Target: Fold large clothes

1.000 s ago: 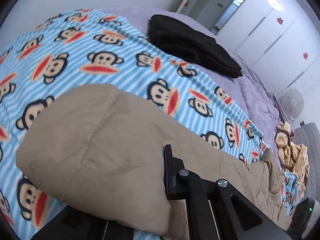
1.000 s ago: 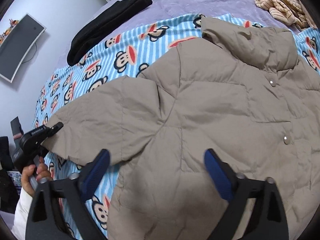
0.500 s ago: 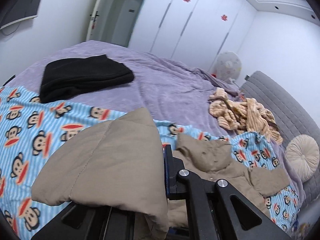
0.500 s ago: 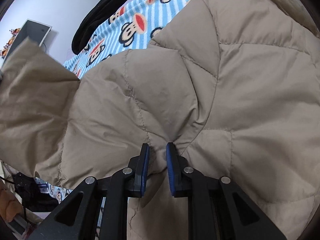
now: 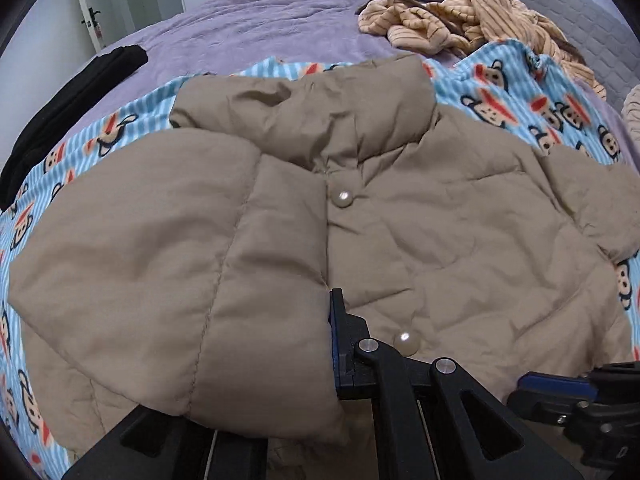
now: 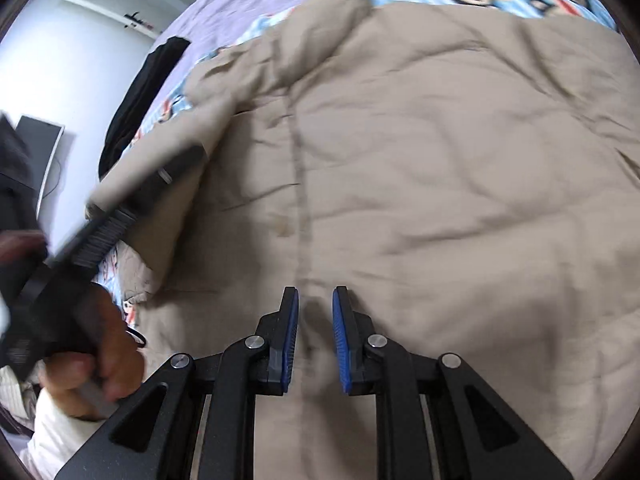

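Note:
A tan puffer jacket [image 5: 440,220] lies front-up, snaps showing, on a monkey-print blanket [image 5: 540,92]. My left gripper [image 5: 330,320] is shut on the cuff of one sleeve [image 5: 180,260], which is folded across the jacket's chest and hides the left finger. In the right wrist view that left gripper [image 6: 184,164] shows blurred at the left, a hand [image 6: 92,352] around its handle. My right gripper [image 6: 316,308] is shut on a pinch of the jacket [image 6: 440,160] at the front seam near the hem. It also appears low right in the left wrist view, as the right gripper [image 5: 552,390].
The blanket lies on a purple bed cover [image 5: 260,28]. A folded black garment [image 5: 68,108] sits at the left, and a striped tan garment [image 5: 460,20] is heaped near the grey headboard [image 5: 580,20]. A monitor [image 6: 40,160] hangs on the left wall.
My left gripper swung the sleeve from out over the blanket across onto the jacket's front. My right gripper went from wide open above the jacket to shut on its fabric, then shifted along it.

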{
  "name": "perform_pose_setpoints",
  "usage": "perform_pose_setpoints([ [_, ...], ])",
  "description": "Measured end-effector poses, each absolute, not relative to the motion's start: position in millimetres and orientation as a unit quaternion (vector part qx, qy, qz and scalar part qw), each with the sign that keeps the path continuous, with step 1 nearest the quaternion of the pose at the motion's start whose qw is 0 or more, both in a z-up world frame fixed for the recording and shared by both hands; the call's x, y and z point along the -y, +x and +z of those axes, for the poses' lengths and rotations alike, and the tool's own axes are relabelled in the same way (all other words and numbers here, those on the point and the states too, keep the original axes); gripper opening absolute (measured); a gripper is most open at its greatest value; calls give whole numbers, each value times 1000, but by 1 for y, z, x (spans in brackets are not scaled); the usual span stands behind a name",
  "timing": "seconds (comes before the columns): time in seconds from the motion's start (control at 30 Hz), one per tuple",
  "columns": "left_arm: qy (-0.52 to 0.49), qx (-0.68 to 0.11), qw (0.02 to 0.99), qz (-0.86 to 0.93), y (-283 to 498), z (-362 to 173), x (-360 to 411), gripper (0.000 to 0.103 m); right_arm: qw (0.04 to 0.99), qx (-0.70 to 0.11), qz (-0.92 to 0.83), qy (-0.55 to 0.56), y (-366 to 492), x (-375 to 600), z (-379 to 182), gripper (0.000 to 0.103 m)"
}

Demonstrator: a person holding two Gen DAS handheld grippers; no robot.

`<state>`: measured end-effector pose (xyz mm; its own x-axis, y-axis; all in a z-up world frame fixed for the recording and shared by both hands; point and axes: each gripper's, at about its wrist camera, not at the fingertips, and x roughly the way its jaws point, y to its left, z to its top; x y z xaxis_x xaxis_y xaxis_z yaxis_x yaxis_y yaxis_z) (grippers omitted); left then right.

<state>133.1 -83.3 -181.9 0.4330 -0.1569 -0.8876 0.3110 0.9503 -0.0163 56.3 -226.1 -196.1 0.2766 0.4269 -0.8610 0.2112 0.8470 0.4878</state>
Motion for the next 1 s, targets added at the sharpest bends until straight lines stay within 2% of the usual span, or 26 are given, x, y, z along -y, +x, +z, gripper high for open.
perform_pose_setpoints([
  [0.07, 72, -512, 846, -131, 126, -179, 81, 9, 747, -602, 76, 270, 52, 237, -203, 19],
  [0.1, 70, -514, 845, -130, 125, -176, 79, 13, 744, -605, 81, 271, 51, 238, -207, 19],
  [0.13, 68, -517, 843, -131, 125, -174, 76, 42, 743, -607, 86, 270, 52, 239, -209, 19],
  [0.17, 60, -517, 843, -133, 126, -171, 72, 66, 742, -607, 91, 269, 53, 240, -211, 19],
  [0.2, 51, -508, 851, -128, 120, -164, 67, 103, 742, -607, 95, 266, 54, 238, -213, 20],
  [0.27, 42, -471, 872, -123, 112, -146, 54, 103, 742, -607, 97, 266, 54, 246, -214, 20],
  [0.43, 8, -470, 875, -118, 114, -120, -1, 103, 750, -607, 78, 254, 63, 243, -203, 20],
  [0.47, -3, -468, 877, -108, 114, -115, -20, 103, 754, -605, 72, 245, 65, 241, -199, 26],
  [0.5, -14, -466, 880, -95, 117, -111, -39, 103, 759, -603, 68, 235, 66, 239, -195, 40],
  [0.53, -30, -468, 879, -81, 123, -110, -61, 103, 768, -599, 64, 219, 70, 232, -186, 51],
  [0.57, -50, -476, 875, -72, 130, -111, -84, 103, 777, -592, 63, 205, 73, 227, -178, 72],
  [0.6, -76, -488, 867, -66, 139, -116, -109, 103, 792, -578, 64, 187, 76, 217, -167, 80],
  [0.8, -267, -578, 763, -111, 191, -192, -195, 101, 848, -515, 121, 29, 98, 131, -120, 80],
  [0.83, -292, -582, 749, -118, 196, -204, -199, 89, 852, -507, 128, -4, 100, 111, -118, 80],
  [0.87, -309, -585, 740, -123, 200, -212, -201, 82, 854, -501, 133, -32, 103, 97, -117, 80],
  [0.9, -318, -583, 737, -128, 203, -217, -201, 68, 856, -495, 138, -59, 98, 86, -116, 80],
  [0.93, -324, -572, 741, -139, 204, -218, -199, 43, 856, -488, 142, -90, 101, 67, -118, 80],
  [0.97, -324, -561, 747, -149, 203, -215, -194, 34, 856, -483, 143, -114, 100, 56, -120, 80],
  [1.0, -306, -554, 761, -141, 202, -209, -189, 33, 856, -479, 142, -136, 102, 45, -123, 80],
])
